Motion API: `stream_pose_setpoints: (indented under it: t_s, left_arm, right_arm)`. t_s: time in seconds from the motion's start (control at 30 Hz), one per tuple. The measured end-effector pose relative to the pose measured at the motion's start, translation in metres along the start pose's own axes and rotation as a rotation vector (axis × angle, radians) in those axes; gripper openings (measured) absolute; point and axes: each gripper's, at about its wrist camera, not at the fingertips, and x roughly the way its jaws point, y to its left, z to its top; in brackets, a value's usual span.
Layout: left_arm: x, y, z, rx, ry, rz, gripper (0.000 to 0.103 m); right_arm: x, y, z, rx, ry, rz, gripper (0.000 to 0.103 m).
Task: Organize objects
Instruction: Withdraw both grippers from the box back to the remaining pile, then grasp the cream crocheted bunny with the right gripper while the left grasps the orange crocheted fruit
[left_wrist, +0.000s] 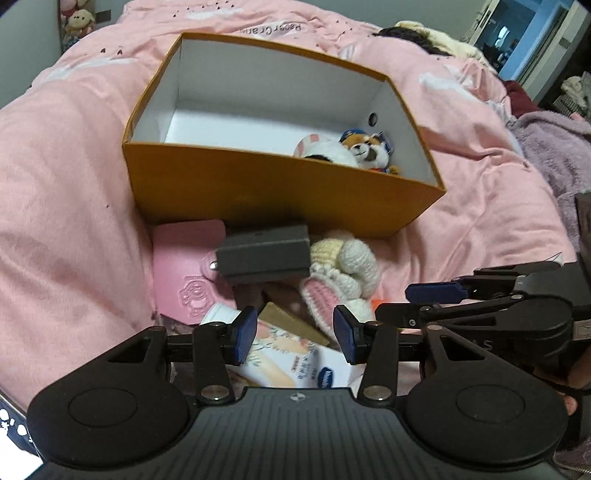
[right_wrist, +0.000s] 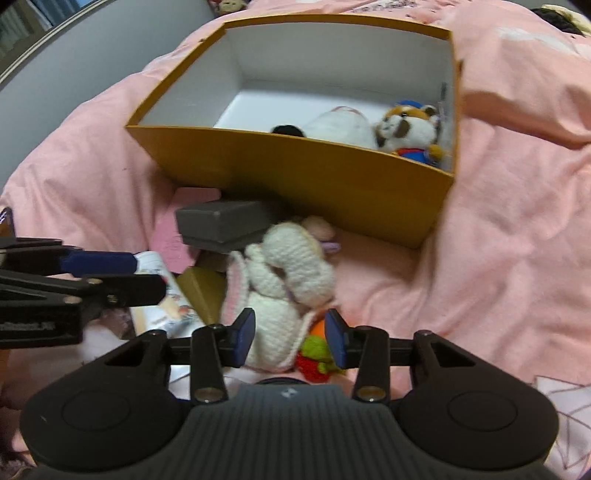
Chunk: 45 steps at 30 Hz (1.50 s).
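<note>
An open orange box (left_wrist: 280, 192) (right_wrist: 314, 173) with a white inside sits on the pink bed. A small fox plush (left_wrist: 371, 149) (right_wrist: 406, 131) and a white plush (left_wrist: 325, 149) (right_wrist: 340, 125) lie in it. In front of the box lies a pile: a grey case (left_wrist: 264, 254) (right_wrist: 221, 221), a crocheted white bunny (left_wrist: 347, 269) (right_wrist: 288, 273), a pink card (left_wrist: 181, 266), a gold box (left_wrist: 291, 321) (right_wrist: 203, 288) and a white printed carton (left_wrist: 295, 362) (right_wrist: 162, 291). My left gripper (left_wrist: 293, 334) is open above the carton. My right gripper (right_wrist: 290, 339) is open just over the bunny's lower end.
A pink duvet (left_wrist: 74, 184) (right_wrist: 517, 240) covers the bed. A red and green crocheted piece (right_wrist: 317, 362) lies under my right gripper. A purple fleece blanket (left_wrist: 554, 147) lies at the right. Plush toys (left_wrist: 77, 18) sit at the far left.
</note>
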Motion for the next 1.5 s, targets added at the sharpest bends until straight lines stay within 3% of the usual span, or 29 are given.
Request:
stream_pose_setpoints:
  t_s: [0.23, 0.37, 0.57, 1.03, 1.33, 1.5]
  left_arm:
    - [-0.004, 0.009, -0.003, -0.022, 0.025, 0.067, 0.053]
    - [-0.004, 0.021, -0.006, -0.074, 0.044, 0.098, 0.053]
    - [-0.004, 0.029, -0.008, -0.112, 0.055, 0.086, 0.053]
    - [0.017, 0.02, 0.0, -0.093, 0.095, 0.108, 0.059]
    - [0.007, 0.02, -0.001, -0.094, 0.033, 0.108, 0.059]
    - [0.001, 0.013, 0.004, -0.079, 0.002, 0.051, 0.059]
  right_arm:
    - [0.013, 0.017, 0.002, -0.069, 0.039, 0.046, 0.044]
    - [0.026, 0.023, 0.005, -0.097, 0.078, 0.017, 0.048]
    - [0.044, 0.026, 0.012, -0.115, 0.114, -0.007, 0.053]
    - [0.076, 0.007, 0.023, -0.003, 0.18, 0.03, 0.055]
    - [0.047, 0.013, 0.017, -0.063, 0.132, 0.042, 0.044]
    - [0.009, 0.004, 0.016, -0.047, 0.071, 0.033, 0.043]
